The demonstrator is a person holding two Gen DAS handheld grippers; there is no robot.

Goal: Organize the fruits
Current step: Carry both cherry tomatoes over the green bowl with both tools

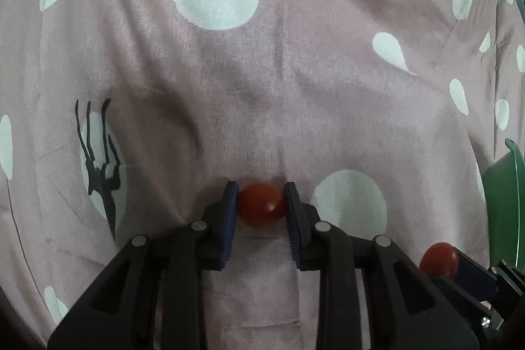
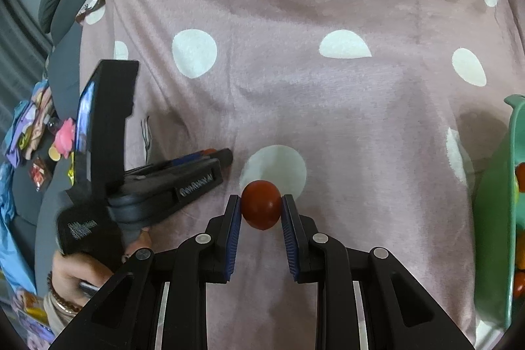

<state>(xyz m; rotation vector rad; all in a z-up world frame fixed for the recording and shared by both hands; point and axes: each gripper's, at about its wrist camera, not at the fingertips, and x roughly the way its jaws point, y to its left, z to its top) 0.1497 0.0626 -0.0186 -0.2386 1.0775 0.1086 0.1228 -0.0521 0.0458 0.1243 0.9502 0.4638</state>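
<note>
pinching a red tomato (image 1: 261, 205) between blue pads, the left tongs (image 1: 261, 205) hover over the pink dotted bedsheet (image 1: 295, 71). the right tongs (image 2: 261, 208) likewise clamp a second tomato (image 2: 261, 204) above the sheet, left of a green basin (image 2: 492, 218) holding more fruit.

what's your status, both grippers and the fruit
Left gripper shut on a small red round tomato. Right gripper shut on a second red tomato. Green plastic basin to the right, path unobstructed.
</note>
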